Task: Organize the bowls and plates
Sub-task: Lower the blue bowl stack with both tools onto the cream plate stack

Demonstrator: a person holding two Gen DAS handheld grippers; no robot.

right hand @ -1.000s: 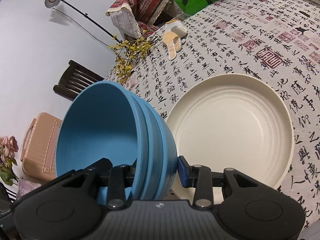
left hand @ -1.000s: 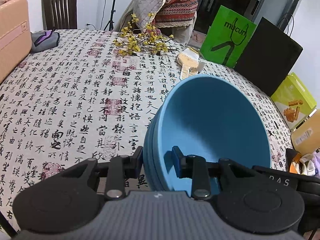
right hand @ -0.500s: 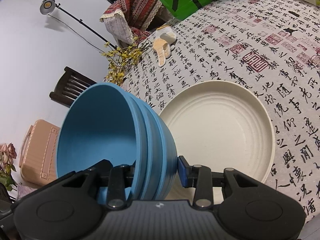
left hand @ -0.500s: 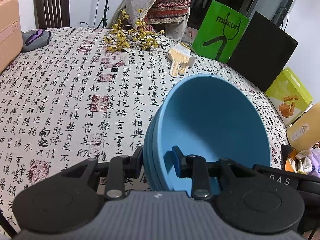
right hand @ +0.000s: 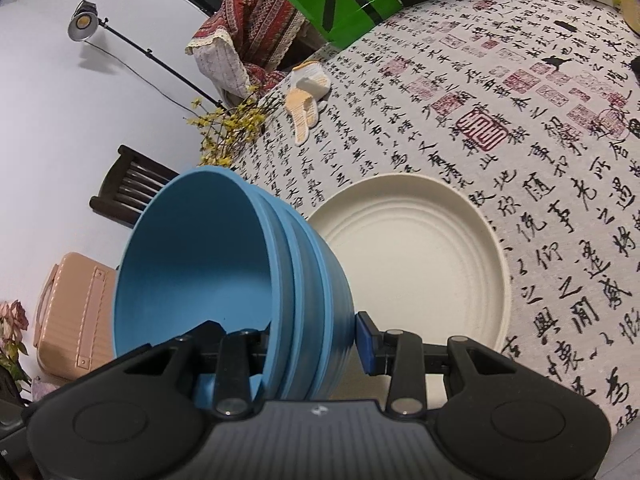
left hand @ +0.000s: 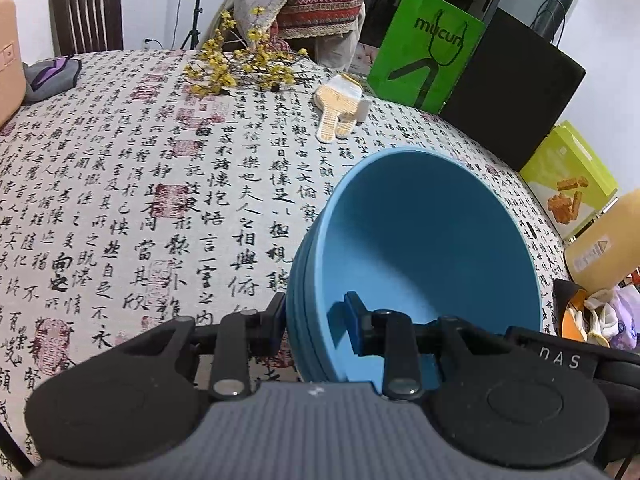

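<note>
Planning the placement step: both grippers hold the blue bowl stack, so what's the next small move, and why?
Probably ease the blue bowl stack sideways over the cream plate and level it. Left gripper and right gripper clamp opposite rims, the stack is tilted, and the plate is bare.

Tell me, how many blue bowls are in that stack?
3, by the rims showing: the blue bowls are nested together, tilted, with the left gripper and right gripper each clamping the rim. Another could hide inside.
</note>
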